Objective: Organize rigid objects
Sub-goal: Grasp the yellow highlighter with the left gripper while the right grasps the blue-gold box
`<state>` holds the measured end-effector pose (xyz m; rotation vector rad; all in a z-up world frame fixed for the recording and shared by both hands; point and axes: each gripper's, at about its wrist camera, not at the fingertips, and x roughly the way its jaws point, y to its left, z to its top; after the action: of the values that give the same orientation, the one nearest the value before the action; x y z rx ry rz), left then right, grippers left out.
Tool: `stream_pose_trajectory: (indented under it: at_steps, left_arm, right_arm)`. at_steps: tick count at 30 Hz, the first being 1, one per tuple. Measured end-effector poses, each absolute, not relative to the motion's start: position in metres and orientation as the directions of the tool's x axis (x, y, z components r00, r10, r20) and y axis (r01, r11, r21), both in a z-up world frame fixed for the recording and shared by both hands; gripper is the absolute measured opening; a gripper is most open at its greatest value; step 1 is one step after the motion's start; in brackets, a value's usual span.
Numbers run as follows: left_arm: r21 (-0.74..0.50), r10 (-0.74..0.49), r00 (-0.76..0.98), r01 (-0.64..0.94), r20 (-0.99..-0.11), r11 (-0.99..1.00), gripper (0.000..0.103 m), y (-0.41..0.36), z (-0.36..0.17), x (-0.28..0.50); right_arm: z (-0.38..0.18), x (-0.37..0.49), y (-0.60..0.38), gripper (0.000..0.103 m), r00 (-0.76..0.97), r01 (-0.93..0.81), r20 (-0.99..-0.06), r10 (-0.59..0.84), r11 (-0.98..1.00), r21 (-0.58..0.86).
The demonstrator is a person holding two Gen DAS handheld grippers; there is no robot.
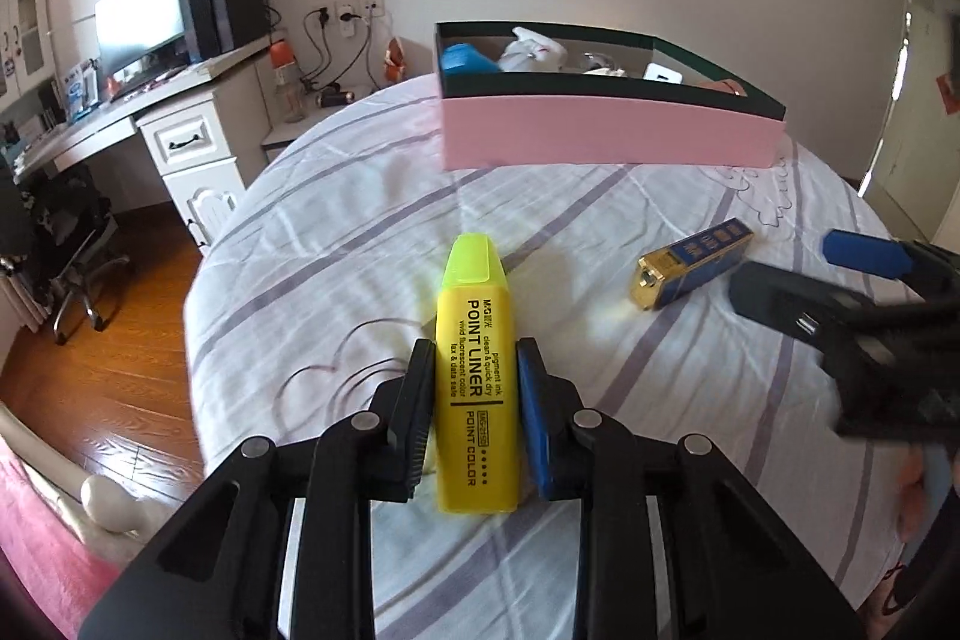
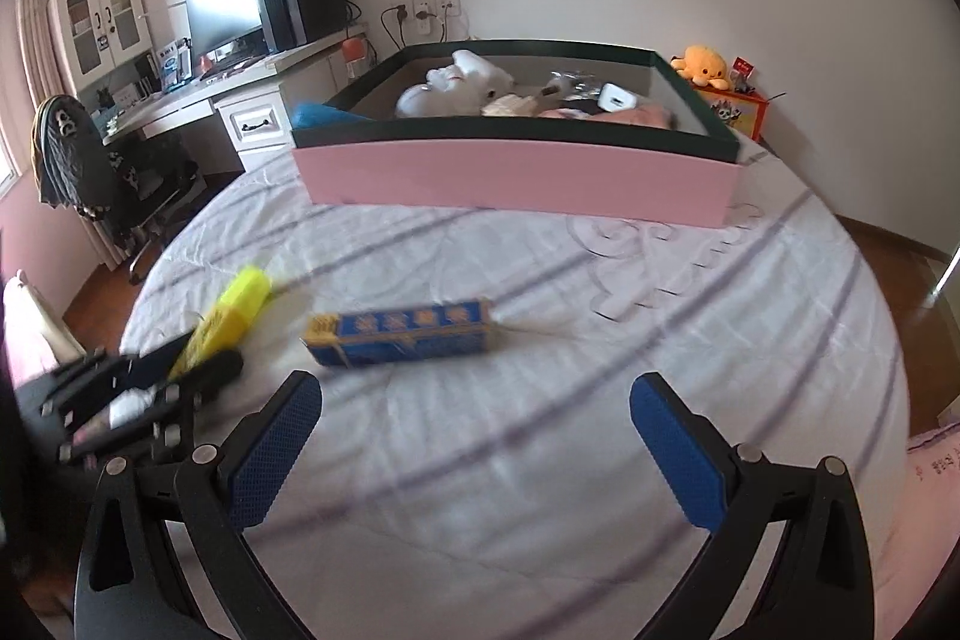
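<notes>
A yellow highlighter [image 1: 477, 388] marked POINT LINER lies on the striped white bedsheet [image 1: 372, 244], cap pointing away. My left gripper [image 1: 477, 361] is shut on its body, one pad against each side. The highlighter [image 2: 240, 307] and the left gripper [image 2: 192, 361] also show at the left of the right wrist view. A blue and gold box [image 1: 696, 268] lies flat to the right, free of both grippers. My right gripper [image 2: 474, 403] stands open and empty just short of this box [image 2: 402, 337]. In the left wrist view the right gripper [image 1: 798, 268] comes in from the right edge.
A pink box with a dark green rim [image 2: 516, 178] sits at the far side of the bed, holding several items. A desk with a monitor [image 2: 225, 10] and a chair [image 2: 90, 172] stand to the left, beyond wooden floor [image 1: 108, 388]. An orange plush [image 2: 705, 67] sits by the wall.
</notes>
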<state>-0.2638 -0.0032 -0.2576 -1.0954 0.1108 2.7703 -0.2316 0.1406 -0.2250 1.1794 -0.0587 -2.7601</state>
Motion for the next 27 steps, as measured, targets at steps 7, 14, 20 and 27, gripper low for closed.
stream_pose_trajectory:
  at_steps: [7, 14, 20, 27]
  left_arm:
    - [-0.006, 0.130, -0.715, -0.173, -0.687, -0.985, 0.027, -0.010, -0.259, -0.264]
    - [-0.002, 0.127, -0.716, -0.173, -0.687, -0.985, 0.027, -0.008, -0.259, -0.265]
    - [0.021, 0.110, -0.720, -0.171, -0.685, -0.985, 0.027, -0.002, -0.260, -0.266]
    - [0.020, 0.102, -0.723, -0.159, -0.683, -0.987, 0.027, -0.001, -0.260, -0.267]
  right_arm:
    - [-0.234, -0.267, 0.112, 0.103, -0.652, 0.037, -0.753, -0.090, -0.996, 0.087]
    - [-0.242, -0.264, 0.125, 0.103, -0.626, 0.025, -0.776, -0.072, -0.997, 0.073]
    - [-0.241, -0.242, 0.156, 0.103, -0.633, -0.008, -0.774, 0.015, -1.000, -0.012]
    - [-0.236, -0.230, 0.187, 0.103, -0.655, -0.034, -0.753, 0.059, -0.998, -0.048]
